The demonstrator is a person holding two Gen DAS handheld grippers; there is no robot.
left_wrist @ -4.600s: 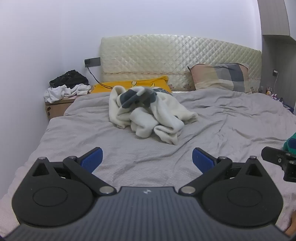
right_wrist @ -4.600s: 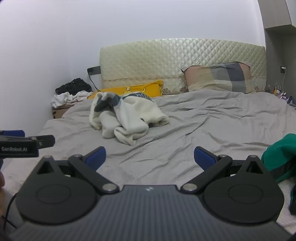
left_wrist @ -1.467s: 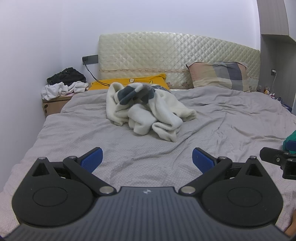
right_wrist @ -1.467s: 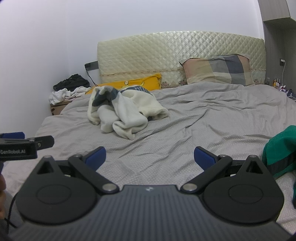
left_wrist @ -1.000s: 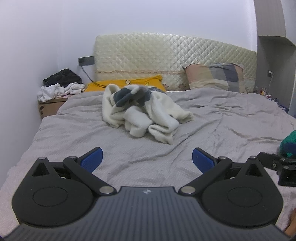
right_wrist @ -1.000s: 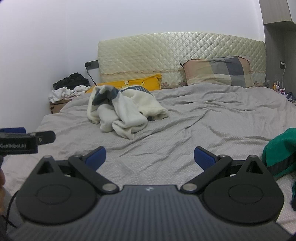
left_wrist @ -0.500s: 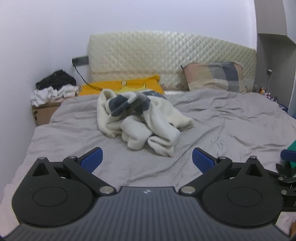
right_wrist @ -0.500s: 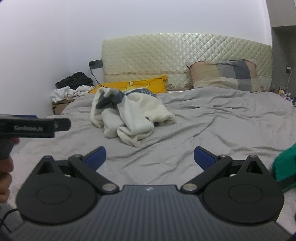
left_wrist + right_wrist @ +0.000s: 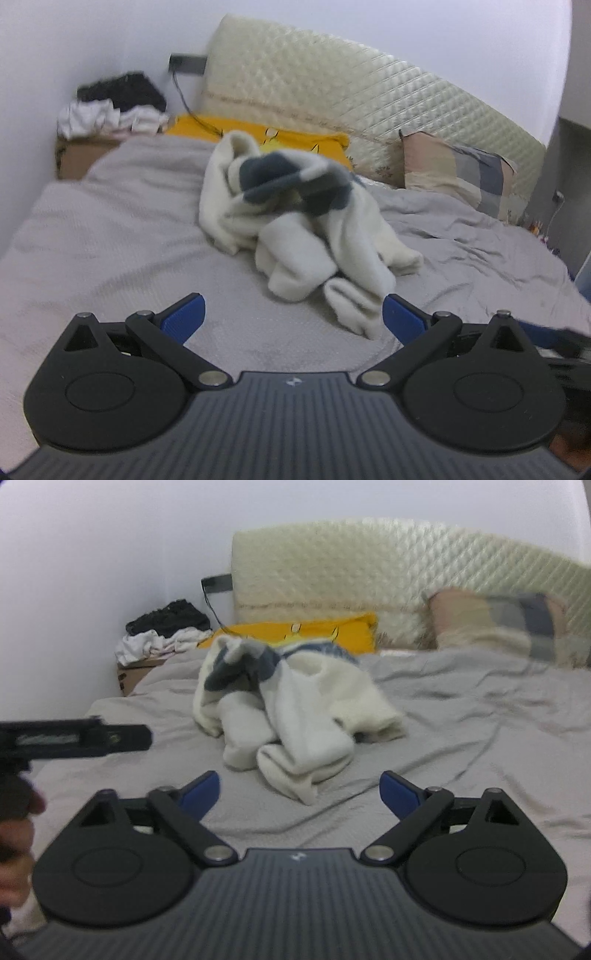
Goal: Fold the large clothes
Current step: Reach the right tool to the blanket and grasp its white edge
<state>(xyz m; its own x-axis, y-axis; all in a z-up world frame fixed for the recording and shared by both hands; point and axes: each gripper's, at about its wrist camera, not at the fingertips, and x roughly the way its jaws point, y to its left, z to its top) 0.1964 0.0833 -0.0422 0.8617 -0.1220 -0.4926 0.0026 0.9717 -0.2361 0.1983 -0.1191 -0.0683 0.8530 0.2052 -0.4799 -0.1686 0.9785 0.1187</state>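
Lying crumpled mid-bed on grey sheet (image 9: pixel 110 240): cream fleece garment (image 9: pixel 303 236) with dark grey patches, unfolded, near end just short of both grippers. Left gripper (image 9: pixel 291 314) jaws spread, nothing between, garment cuff close by right pad. Right gripper (image 9: pixel 299 788) jaws just been closing, gap wide, nothing pinched. Far side: yellow pillow (image 9: pixel 295 134), plaid pillow (image 9: pixel 458 170), quilted headboard (image 9: pixel 369 96). Far left: clothes pile (image 9: pixel 162 631) on box.

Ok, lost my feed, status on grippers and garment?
Left gripper open, empty. Right gripper open, jaws just closing a bit, nothing between. Cream sweater crumpled on grey bed, untouched. Nothing in the way.
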